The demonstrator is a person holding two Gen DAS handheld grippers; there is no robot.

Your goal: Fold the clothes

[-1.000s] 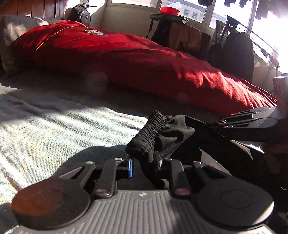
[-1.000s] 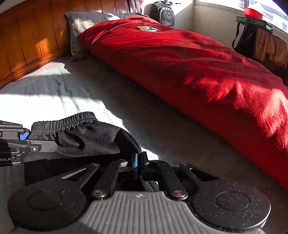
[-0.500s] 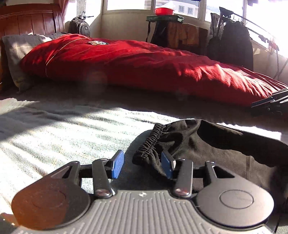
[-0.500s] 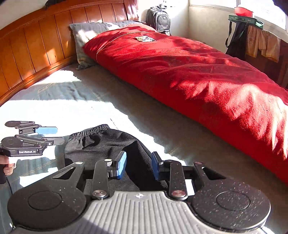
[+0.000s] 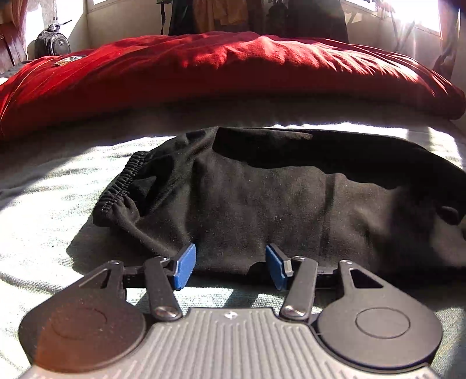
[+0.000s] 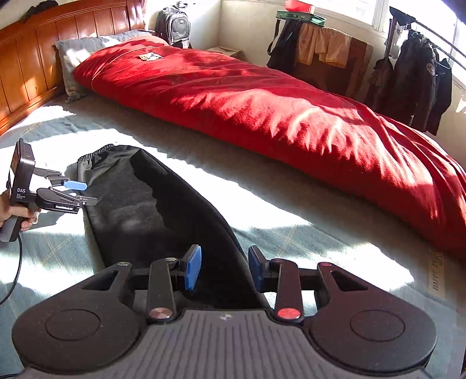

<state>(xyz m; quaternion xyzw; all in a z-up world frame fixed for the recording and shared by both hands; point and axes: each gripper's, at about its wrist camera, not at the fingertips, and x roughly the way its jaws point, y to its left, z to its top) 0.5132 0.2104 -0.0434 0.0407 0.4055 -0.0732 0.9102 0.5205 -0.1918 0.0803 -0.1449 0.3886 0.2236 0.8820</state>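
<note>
Black trousers (image 5: 276,198) with an elastic waistband (image 5: 119,186) lie folded lengthwise on the pale bed sheet (image 5: 43,210). My left gripper (image 5: 230,266) hangs just in front of their near edge, its jaws opening, blue pads (image 5: 184,266) apart with nothing pressed between them. In the right wrist view the trousers (image 6: 151,210) run from the waistband (image 6: 96,151) at the left toward me. My right gripper (image 6: 224,269) hovers above the leg end, jaws opening and gripping nothing. The left gripper (image 6: 78,192), held by a hand, shows beside the waistband.
A long red quilt (image 6: 276,116) lies across the far side of the bed, with a grey pillow (image 6: 78,55) and wooden headboard (image 6: 35,52) at the left. A backpack (image 6: 173,24) and hanging coats (image 6: 416,81) stand by the windows. A cable (image 6: 16,274) trails from the left handle.
Both grippers have let go of the trousers and opened. The right one has pulled back and risen toward the leg end; the left has drawn back from the waistband. The trousers now lie flat.
</note>
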